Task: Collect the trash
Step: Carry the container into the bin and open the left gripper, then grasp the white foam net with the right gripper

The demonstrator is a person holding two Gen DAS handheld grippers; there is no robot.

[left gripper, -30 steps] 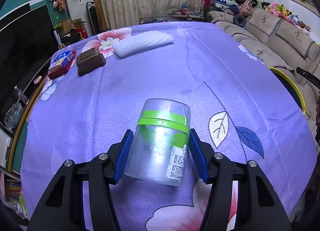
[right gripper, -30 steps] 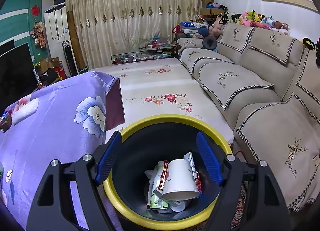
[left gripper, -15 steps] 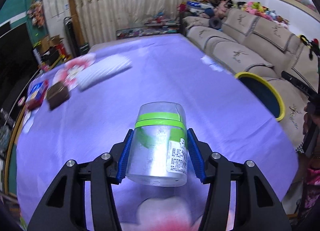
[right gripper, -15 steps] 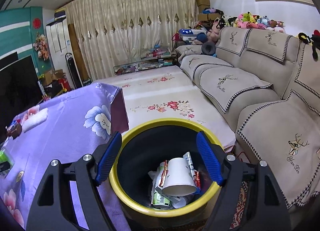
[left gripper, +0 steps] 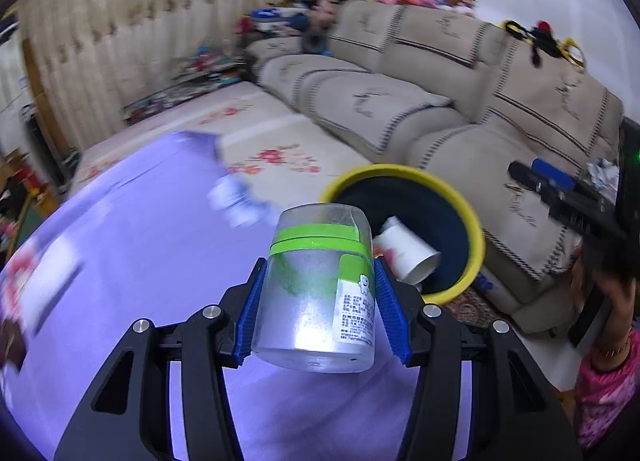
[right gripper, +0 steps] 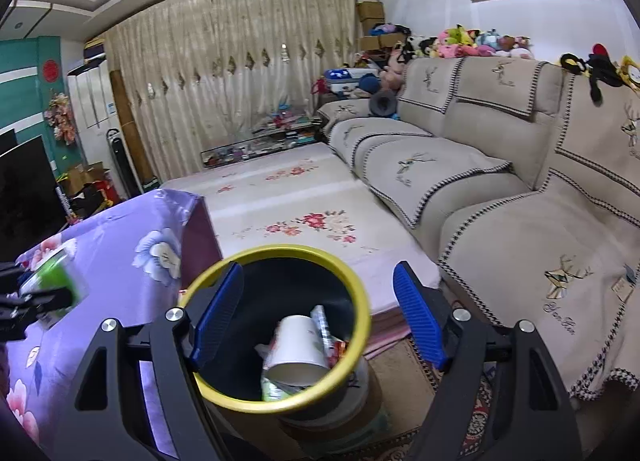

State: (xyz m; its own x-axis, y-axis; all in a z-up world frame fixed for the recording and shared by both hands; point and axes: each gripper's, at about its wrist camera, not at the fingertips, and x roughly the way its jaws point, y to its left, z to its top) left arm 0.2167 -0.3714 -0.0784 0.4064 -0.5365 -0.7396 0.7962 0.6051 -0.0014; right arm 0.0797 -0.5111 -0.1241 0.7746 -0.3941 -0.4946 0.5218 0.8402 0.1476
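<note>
The left gripper (left gripper: 318,313) is clamped on a clear plastic jar (left gripper: 320,293) with green tape bands, its blue pads pressed against both sides of the jar's lower half. Its jaws closed in a little over the last second and then settled, with the jar between them. The jar is held tilted in the air above the purple flowered cloth of the table (left gripper: 120,241), near the table's edge. Just beyond the jar stands the yellow-rimmed trash bin (left gripper: 478,237) on the floor beside the table, with a white paper cup (left gripper: 408,253) lying on its side inside.

The right gripper (right gripper: 318,317) hangs with its jaws spread wide and nothing between them, directly above the bin, whose rim (right gripper: 362,301) shows between the blue pads. In the bin, the paper cup (right gripper: 296,345) rests on crumpled wrappers (right gripper: 326,325). At the left edge of the right wrist view the jar shows as a green blur over the table. A person's hand (left gripper: 608,293) and pink sleeve (left gripper: 608,381) appear at the right of the left wrist view. Farther off, a beige sofa (right gripper: 500,189) runs along the wall, with soft toys (right gripper: 476,41) on its back and curtains (right gripper: 240,73) behind.
</note>
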